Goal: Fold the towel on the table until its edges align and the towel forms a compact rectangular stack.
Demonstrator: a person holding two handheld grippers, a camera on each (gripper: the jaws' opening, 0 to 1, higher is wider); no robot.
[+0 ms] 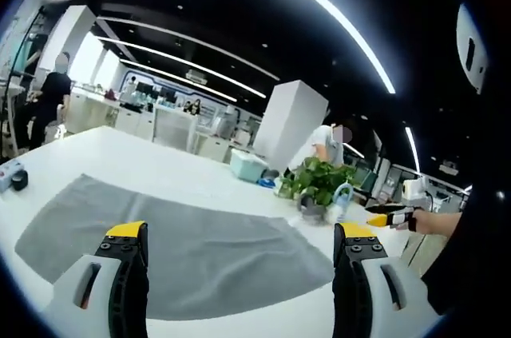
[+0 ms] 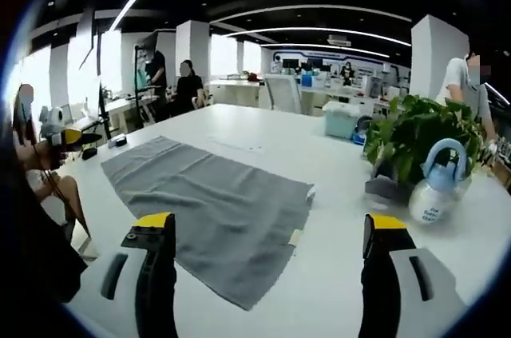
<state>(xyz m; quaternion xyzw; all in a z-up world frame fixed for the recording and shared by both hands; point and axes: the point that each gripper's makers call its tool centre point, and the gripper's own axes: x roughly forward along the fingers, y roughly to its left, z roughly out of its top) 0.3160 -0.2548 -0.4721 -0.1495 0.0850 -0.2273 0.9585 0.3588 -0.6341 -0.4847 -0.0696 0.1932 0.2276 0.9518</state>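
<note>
**Grey towel spread flat on a white office bench**

Office space with dark ceiling and long light strips surrounds a white bench (image 1: 160,166) in the left gripper view. On it a grey towel (image 1: 184,250) lies spread flat, unfolded, just ahead of the left gripper (image 1: 239,234), whose yellow-tipped jaws stand wide apart above it, holding nothing. A potted plant (image 1: 315,178) stands near the towel's far right corner, a teal box (image 1: 247,165) beyond it. The right gripper's tip (image 1: 390,217) enters at right.

From the right gripper view, the same towel (image 2: 211,206) lies flat on the bench (image 2: 335,274), ahead and left of the right gripper (image 2: 267,230); its jaws are spread wide and empty. The plant (image 2: 419,134) and a white-and-blue kettle (image 2: 439,186) stand right of the towel, apart from it. The left gripper's tip (image 2: 72,137) shows at left.
</note>
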